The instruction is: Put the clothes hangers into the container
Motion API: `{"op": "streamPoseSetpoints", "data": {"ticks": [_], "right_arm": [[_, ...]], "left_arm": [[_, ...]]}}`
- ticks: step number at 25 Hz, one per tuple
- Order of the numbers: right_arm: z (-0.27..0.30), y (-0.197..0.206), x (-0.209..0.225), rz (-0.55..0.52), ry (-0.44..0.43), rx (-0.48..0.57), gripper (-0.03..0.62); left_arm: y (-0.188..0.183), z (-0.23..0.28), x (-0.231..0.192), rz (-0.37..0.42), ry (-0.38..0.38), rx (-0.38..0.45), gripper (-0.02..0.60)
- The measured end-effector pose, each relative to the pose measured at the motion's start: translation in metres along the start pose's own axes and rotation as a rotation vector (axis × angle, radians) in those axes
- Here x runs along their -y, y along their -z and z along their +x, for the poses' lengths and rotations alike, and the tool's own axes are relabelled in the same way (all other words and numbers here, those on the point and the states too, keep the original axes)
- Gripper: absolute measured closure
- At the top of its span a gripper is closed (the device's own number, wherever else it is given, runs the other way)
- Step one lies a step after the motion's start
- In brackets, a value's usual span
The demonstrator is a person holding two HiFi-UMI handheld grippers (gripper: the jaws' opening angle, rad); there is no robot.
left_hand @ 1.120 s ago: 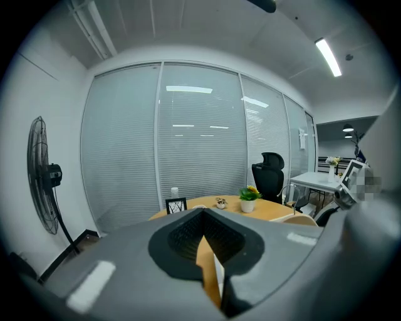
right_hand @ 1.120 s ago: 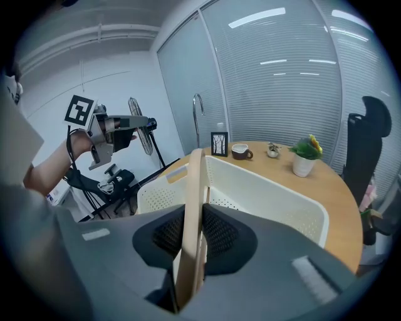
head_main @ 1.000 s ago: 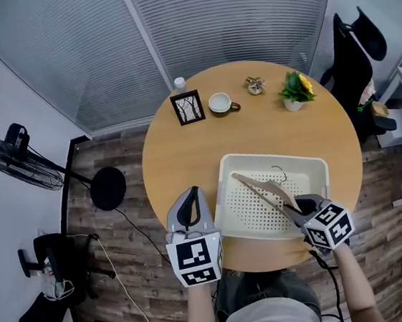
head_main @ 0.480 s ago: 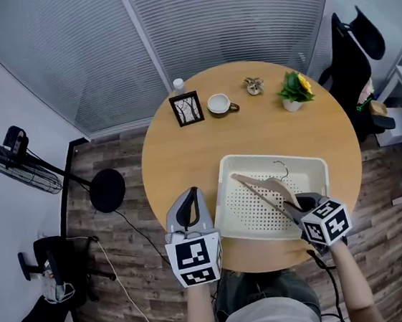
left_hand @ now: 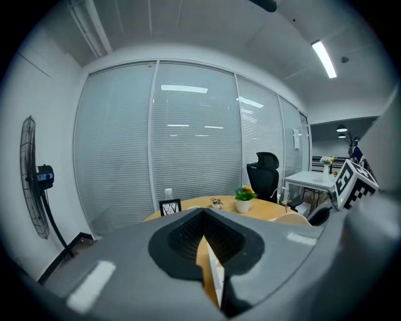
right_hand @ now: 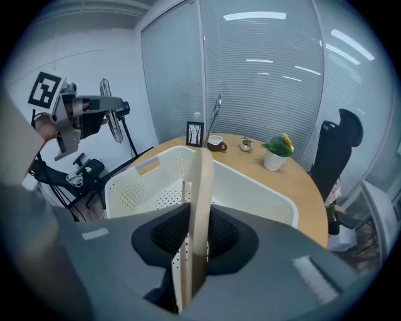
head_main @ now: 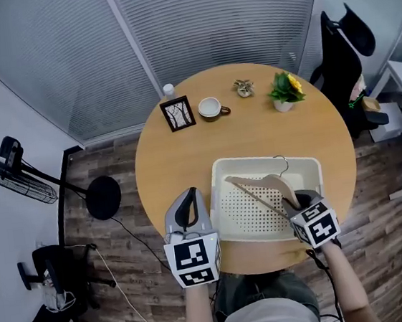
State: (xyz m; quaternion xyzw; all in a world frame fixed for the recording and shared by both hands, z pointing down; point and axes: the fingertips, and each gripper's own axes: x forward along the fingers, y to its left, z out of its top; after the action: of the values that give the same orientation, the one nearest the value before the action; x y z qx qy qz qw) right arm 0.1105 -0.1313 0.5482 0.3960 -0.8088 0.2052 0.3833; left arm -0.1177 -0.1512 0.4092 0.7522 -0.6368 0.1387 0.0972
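I see the round wooden table [head_main: 164,153] with the white perforated basket [head_main: 219,192] on it. The wooden clothes hanger [head_main: 264,180] slants over the basket. My right gripper [head_main: 293,202] clamps its end at the basket's near right corner. My left gripper [head_main: 187,203], jaws together on nothing, sits just left of the basket.

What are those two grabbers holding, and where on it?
The right gripper's jaws clamp a wooden clothes hanger by one arm's end, over the white basket. The left gripper holds nothing.
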Motion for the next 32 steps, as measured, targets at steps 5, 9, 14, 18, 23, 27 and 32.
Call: {"op": "streamPoseSetpoints", "data": {"ticks": [5, 9, 14, 18, 23, 27, 32], "right_arm": [[0.000, 0.000, 0.011, -0.071, 0.108, -0.031, 0.474], [0.000, 0.001, 0.022, -0.053, 0.151, -0.045, 0.418], [-0.006, 0.003, 0.032, -0.010, 0.193, -0.029, 0.398], [-0.010, 0.003, 0.039, 0.022, 0.213, -0.005, 0.388], [-0.013, 0.005, 0.043, 0.047, 0.225, 0.009, 0.388], [-0.021, -0.001, 0.051, 0.085, 0.255, 0.061, 0.388], [-0.043, -0.022, 0.068, 0.152, 0.322, 0.197, 0.400]], "left_arm": [[-0.002, 0.004, 0.005, 0.008, 0.019, 0.002, 0.581], [-0.003, 0.009, 0.011, 0.009, 0.037, -0.001, 0.581], [-0.003, 0.013, 0.021, 0.013, 0.064, -0.001, 0.581], [-0.007, 0.017, 0.027, 0.018, 0.080, 0.007, 0.581], [-0.008, 0.018, 0.032, 0.018, 0.089, 0.008, 0.581], [-0.009, 0.019, 0.033, 0.018, 0.089, 0.009, 0.581], [-0.013, 0.019, 0.033, 0.020, 0.085, 0.020, 0.581]]}}
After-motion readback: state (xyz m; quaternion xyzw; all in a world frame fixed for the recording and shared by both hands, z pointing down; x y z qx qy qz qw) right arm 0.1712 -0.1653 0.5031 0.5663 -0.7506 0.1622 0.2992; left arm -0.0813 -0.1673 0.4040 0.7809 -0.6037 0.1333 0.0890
